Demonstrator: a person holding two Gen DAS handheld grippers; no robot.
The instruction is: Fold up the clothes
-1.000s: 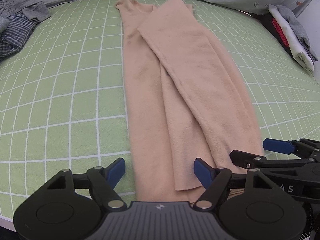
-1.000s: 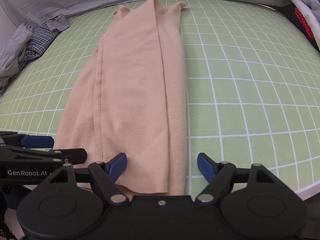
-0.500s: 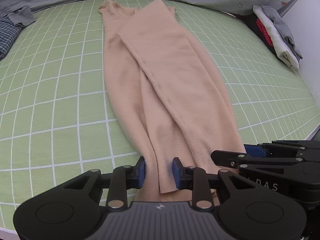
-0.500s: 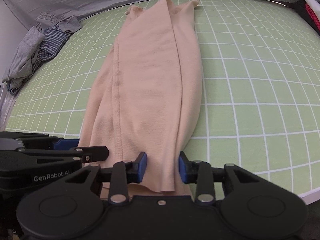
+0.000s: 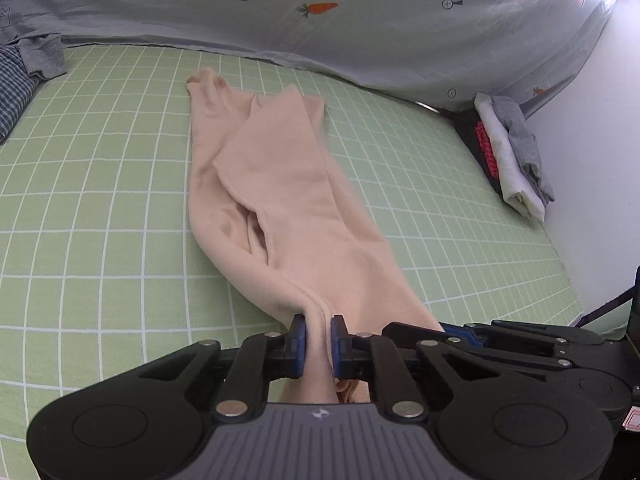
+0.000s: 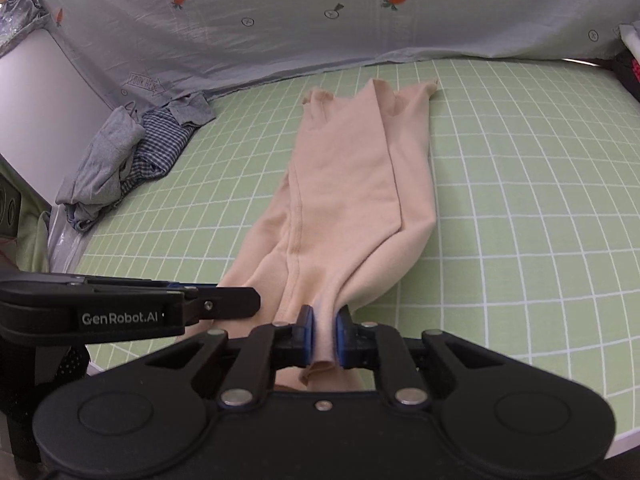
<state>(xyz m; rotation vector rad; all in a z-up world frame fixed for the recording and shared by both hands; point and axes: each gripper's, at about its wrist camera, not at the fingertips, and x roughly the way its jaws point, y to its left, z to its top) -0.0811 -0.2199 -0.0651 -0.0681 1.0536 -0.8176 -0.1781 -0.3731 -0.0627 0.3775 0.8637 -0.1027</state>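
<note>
A long beige garment [image 5: 280,184] lies lengthwise on the green grid sheet, folded into a narrow strip; it also shows in the right wrist view [image 6: 352,184]. My left gripper [image 5: 319,340] is shut on the left part of its near hem. My right gripper [image 6: 323,338] is shut on the right part of the same hem. Both hold the near end lifted off the bed, side by side. The right gripper shows in the left wrist view [image 5: 460,330], and the left gripper shows in the right wrist view [image 6: 216,300]. The far end still lies flat.
A pile of grey and checked clothes [image 6: 128,156] lies at the far left of the bed [image 6: 520,200]. Folded white, grey and red clothes [image 5: 508,152] are stacked at the far right by the wall. A grey carrot-print sheet [image 5: 320,20] hangs behind.
Both grippers closed on the near hem, from open a second ago, and lifted it. The near part of the garment has risen and bunched, and the views tilted up.
</note>
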